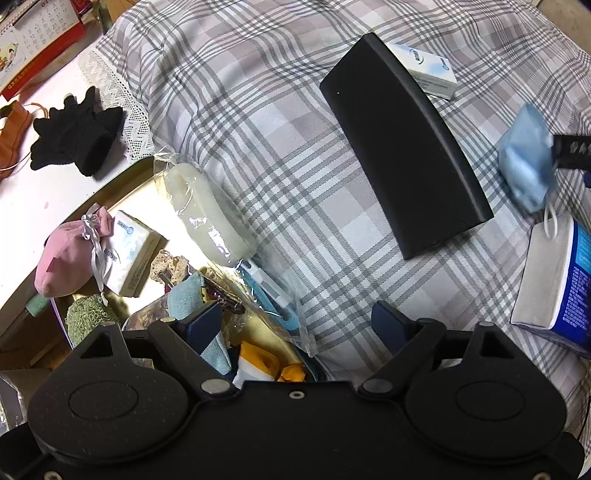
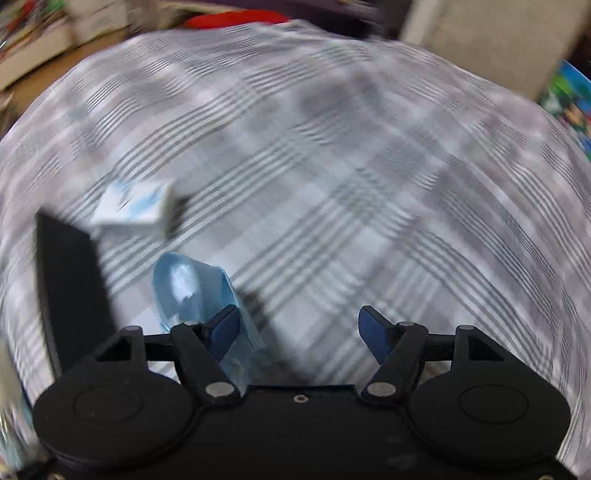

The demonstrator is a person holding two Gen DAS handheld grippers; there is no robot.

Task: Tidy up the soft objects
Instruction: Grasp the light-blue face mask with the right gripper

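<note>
Left gripper (image 1: 299, 328) spread wide, holds nothing, above tin (image 1: 122, 192) rim, lower left. Right gripper (image 2: 299, 328) spread wide; mask (image 2: 192, 291) beside its left finger. Black pad (image 1: 402, 162) center, box (image 1: 424, 70) behind. Bare plaid cloth (image 2: 369, 184) ahead, blurry.

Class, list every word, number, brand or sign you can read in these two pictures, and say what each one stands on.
Nothing can be read for certain.
Calendar: a grid of numbers, too small to read.
White carton on the checked cloth: blue logo and print, blurred.
White carton in the gold tin: print too small.
Blue and white box: white print, too small.
The right wrist view is motion-blurred throughout.
</note>
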